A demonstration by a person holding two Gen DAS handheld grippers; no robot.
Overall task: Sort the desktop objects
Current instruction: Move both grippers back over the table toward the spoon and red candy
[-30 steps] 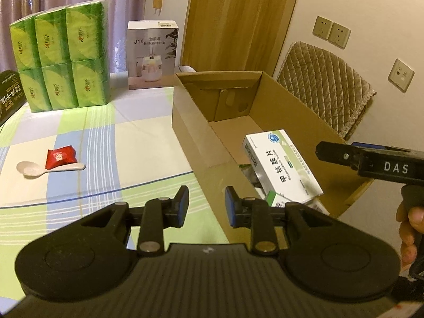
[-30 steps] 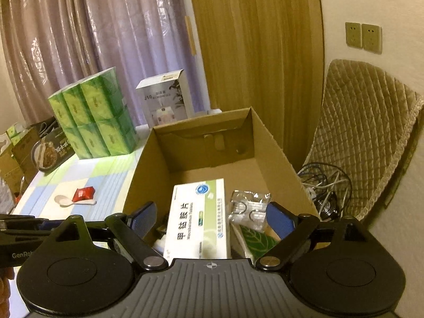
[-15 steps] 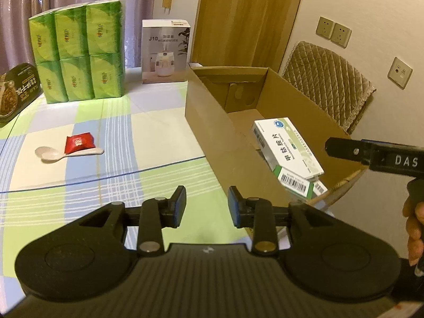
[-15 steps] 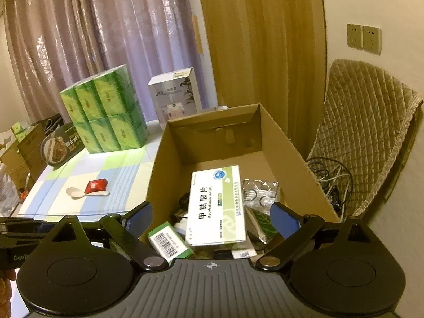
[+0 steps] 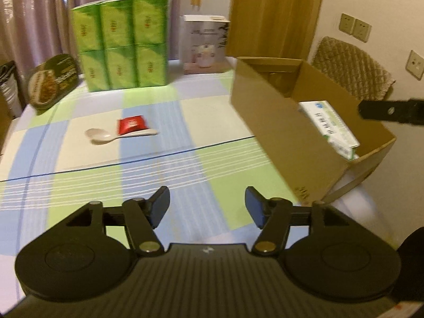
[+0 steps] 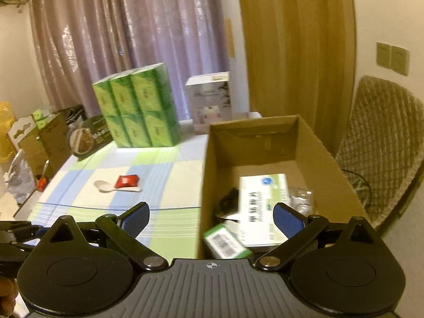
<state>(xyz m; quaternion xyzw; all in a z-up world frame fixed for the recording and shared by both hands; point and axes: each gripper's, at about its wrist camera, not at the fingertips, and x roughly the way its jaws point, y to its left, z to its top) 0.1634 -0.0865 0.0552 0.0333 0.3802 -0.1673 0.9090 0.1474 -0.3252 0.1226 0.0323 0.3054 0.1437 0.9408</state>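
Upper left of my left gripper [image 5: 206, 206], spoon [image 5: 120, 135] lying handle-right; jaws opening, empty; right gripper [image 6: 212, 218] gaping, farther.

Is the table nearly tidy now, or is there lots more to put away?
Nearly. The medicine box and a small green box already lie in the cardboard box. Both hand-held grippers, left and right, hold nothing; their jaws are opening. The spoon and red packet still wait.
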